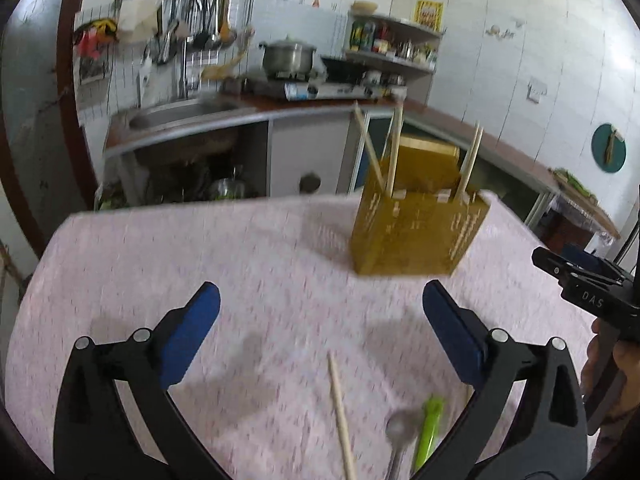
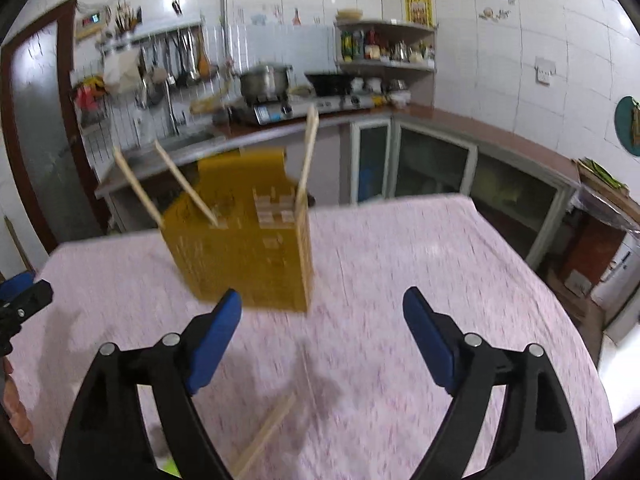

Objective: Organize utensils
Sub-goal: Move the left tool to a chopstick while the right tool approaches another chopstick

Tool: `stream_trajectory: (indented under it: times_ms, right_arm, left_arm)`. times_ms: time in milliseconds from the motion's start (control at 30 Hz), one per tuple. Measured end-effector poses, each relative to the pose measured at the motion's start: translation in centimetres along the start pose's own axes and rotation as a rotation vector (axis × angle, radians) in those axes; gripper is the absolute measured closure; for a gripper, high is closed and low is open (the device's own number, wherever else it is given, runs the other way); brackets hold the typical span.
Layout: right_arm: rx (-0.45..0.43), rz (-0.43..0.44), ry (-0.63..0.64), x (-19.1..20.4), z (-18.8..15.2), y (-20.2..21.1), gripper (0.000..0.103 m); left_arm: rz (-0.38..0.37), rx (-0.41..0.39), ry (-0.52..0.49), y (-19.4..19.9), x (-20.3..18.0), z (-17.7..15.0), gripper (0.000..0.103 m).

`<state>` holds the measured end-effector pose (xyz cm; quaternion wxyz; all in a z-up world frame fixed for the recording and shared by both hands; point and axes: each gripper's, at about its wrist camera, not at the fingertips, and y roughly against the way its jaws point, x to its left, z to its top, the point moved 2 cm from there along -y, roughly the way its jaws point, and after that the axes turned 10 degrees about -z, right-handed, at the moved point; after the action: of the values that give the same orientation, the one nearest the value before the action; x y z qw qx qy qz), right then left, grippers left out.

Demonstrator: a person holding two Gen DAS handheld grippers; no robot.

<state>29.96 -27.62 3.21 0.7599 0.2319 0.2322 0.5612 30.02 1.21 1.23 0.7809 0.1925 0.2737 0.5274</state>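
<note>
A yellow utensil holder (image 1: pixel 416 228) stands on the pink tablecloth with several wooden chopsticks (image 1: pixel 394 148) upright in it; it also shows in the right wrist view (image 2: pixel 248 256). My left gripper (image 1: pixel 320 312) is open and empty above the table. Below it lie a loose chopstick (image 1: pixel 340 412), a metal spoon (image 1: pixel 400 436) and a green-handled utensil (image 1: pixel 430 428). My right gripper (image 2: pixel 322 316) is open and empty, just right of the holder. A pair of loose chopsticks (image 2: pixel 268 432) lies on the cloth below it. The right gripper's body shows at the left view's right edge (image 1: pixel 588 284).
The table (image 2: pixel 440 260) is covered with a pink cloth. Behind it run a kitchen counter with a sink (image 1: pixel 184 114), a gas stove with a steel pot (image 1: pixel 288 58), and a corner shelf of bottles (image 1: pixel 388 40). Cabinets (image 2: pixel 436 168) stand at the right.
</note>
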Motion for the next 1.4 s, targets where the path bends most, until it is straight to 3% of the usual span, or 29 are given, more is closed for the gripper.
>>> stream_trajectory:
  times_ms: [167, 300, 567, 633, 767, 900, 967, 1067, 1233, 1400]
  right_arm:
    - [0.198, 0.004, -0.004, 0.2, -3.7, -2.3, 0.021]
    - [0.305, -0.010, 0.016, 0.4, -6.3, -3.9, 0.021]
    - [0.449, -0.018, 0.032, 1.3, -8.7, -5.6, 0.024]
    - [0.469, -0.012, 0.025, 1.6, -8.7, -5.6, 0.032]
    - [0.507, 0.019, -0.028, 1.4, -8.3, -5.7, 0.038]
    - [0.544, 0.023, -0.032, 2.0, -8.0, -6.4, 0.047]
    - [0.555, 0.023, -0.043, 2.2, -7.8, -6.5, 0.048]
    - [0.576, 0.032, -0.045, 3.0, -7.4, -7.0, 0.059]
    - [0.631, 0.027, -0.040, 4.2, -6.9, -7.5, 0.069]
    - [0.657, 0.003, -0.016, 5.6, -6.2, -8.8, 0.071]
  left_arm:
    - [0.009, 0.129, 0.049, -1.8, 0.9, -3.1, 0.005]
    - [0.019, 0.243, 0.103, -3.9, 1.8, -5.7, 0.005]
    - [0.055, 0.403, 0.146, -7.2, 1.7, -8.1, 0.006]
    - [0.060, 0.422, 0.135, -7.5, 1.4, -8.4, 0.011]
    - [0.083, 0.438, 0.088, -8.1, 0.5, -8.7, 0.013]
    - [0.089, 0.463, 0.077, -9.0, 0.3, -8.6, 0.026]
    - [0.098, 0.467, 0.074, -9.2, 0.2, -8.5, 0.026]
    - [0.111, 0.478, 0.077, -9.6, 0.1, -8.3, 0.029]
    - [0.113, 0.491, 0.067, -10.8, -0.2, -7.6, 0.036]
    - [0.123, 0.497, 0.072, -11.6, -0.4, -7.2, 0.036]
